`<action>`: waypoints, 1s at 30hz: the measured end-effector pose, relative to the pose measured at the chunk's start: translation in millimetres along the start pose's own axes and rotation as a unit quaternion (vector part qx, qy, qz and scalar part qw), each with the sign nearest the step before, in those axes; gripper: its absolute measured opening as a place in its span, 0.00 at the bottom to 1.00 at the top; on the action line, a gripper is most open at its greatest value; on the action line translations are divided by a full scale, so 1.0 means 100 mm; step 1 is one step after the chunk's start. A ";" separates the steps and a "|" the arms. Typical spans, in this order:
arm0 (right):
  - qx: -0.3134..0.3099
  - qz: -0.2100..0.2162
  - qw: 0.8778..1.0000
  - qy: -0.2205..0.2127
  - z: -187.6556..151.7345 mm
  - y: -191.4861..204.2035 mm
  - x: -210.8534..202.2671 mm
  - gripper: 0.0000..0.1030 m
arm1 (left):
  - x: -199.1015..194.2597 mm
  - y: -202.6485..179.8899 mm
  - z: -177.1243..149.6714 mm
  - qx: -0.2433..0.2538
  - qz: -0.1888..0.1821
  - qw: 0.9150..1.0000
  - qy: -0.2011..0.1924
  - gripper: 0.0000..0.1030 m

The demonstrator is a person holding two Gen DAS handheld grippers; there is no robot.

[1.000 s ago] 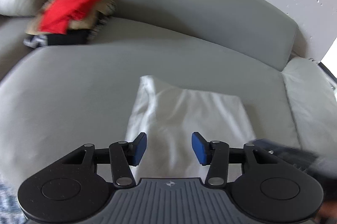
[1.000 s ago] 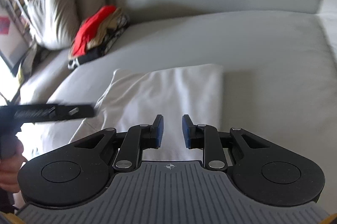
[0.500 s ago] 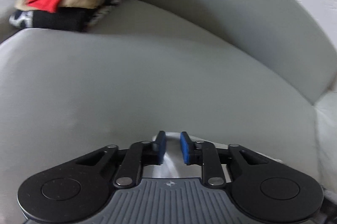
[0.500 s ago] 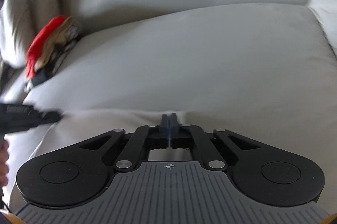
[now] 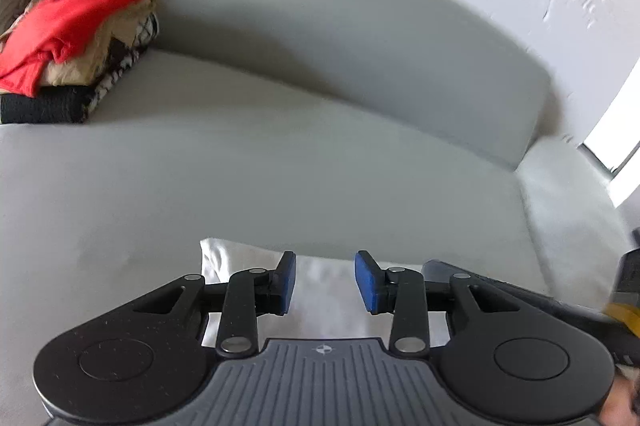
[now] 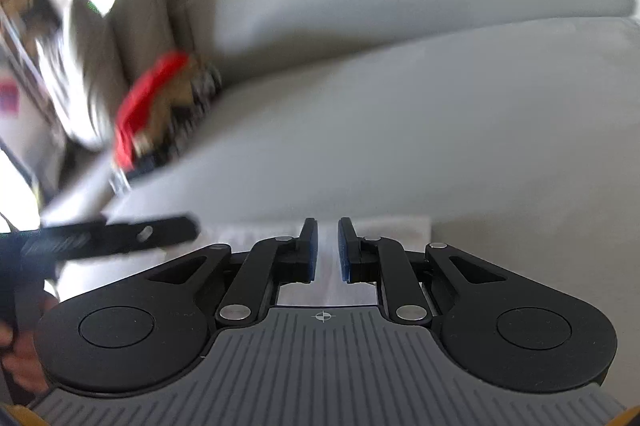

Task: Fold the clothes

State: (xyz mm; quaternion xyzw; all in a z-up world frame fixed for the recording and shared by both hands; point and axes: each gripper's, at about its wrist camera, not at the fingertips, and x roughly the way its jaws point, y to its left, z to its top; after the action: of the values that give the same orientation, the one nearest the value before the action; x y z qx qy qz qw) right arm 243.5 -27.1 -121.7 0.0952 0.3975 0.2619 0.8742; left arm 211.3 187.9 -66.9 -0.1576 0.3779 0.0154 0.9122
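both tools sit low over the front of a grey sofa seat (image 5: 280, 166), pointing down and forward at a folded white garment (image 5: 324, 290) that lies flat on the cushion near its front edge. the left tool (image 5: 325, 280) has its blue pads (image 5: 287, 282) set apart and they are spreading wider at this moment; the white cloth shows in the gap beneath them, but neither pad presses on it. the garment's far left corner pokes out just beyond that tool's left finger, a little creased.

the right tool (image 6: 324, 248) holds its two fingers much closer, with only a narrow slit between the pads, and that slit is widening too. the white garment (image 6: 396, 226) lies under and just ahead of it, its far right corner visible beside the right finger. the pads do not seem to be nipping any fabric, though the cloth runs straight below the gap.

from the right wrist view the left tool (image 6: 116, 238) comes in from the left edge as a blurred black bar over the garment's left side, with a hand (image 6: 20, 354) gripping its handle at the lower left. from the left wrist view, part of the right tool (image 5: 520, 290) shows at the lower right, also blurred.

further back on the seat, against the grey back cushion (image 5: 360, 38), rests a stack of folded clothes (image 5: 76, 50), red on top, tan under it, black and checked at the bottom, well apart from the white garment. pillows (image 6: 132, 38) lean behind the stack.
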 end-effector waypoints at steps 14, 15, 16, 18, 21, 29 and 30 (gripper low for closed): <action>0.052 -0.121 0.991 -0.027 -0.24 -0.38 -1.13 0.11 | -0.89 0.02 -0.37 0.002 0.168 0.986 0.013 0.42; 0.046 -0.108 0.993 -0.024 -0.27 -0.30 -1.21 0.15 | -1.01 -0.03 -0.44 0.003 0.163 0.987 0.012 0.42; 0.040 -0.094 0.995 -0.018 -0.31 -0.21 -1.28 0.19 | -1.09 -0.09 -0.50 0.001 0.155 0.988 0.008 0.44; 0.027 -0.067 0.997 -0.006 -0.40 -0.03 -1.42 0.27 | -1.21 -0.22 -0.63 -0.002 0.144 0.989 0.008 0.45; -0.006 -0.036 0.999 0.008 -0.59 0.28 -1.51 0.35 | -1.23 -0.35 -0.81 0.017 0.123 0.992 0.006 0.46; -0.090 -0.047 0.994 0.034 -0.94 0.79 -1.46 0.33 | -0.95 -0.65 -1.02 0.075 0.095 0.993 0.003 0.38; -0.100 -0.050 0.993 0.044 -0.97 0.79 -1.44 0.33 | -0.91 -0.64 -1.06 0.079 0.112 0.990 0.019 0.39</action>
State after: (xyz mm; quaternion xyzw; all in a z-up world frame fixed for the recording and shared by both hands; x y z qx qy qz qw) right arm 62.0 -41.3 -63.6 -0.0241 0.4114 0.2600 0.8733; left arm 83.4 103.7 -56.8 -0.0419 0.4107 0.0841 0.9069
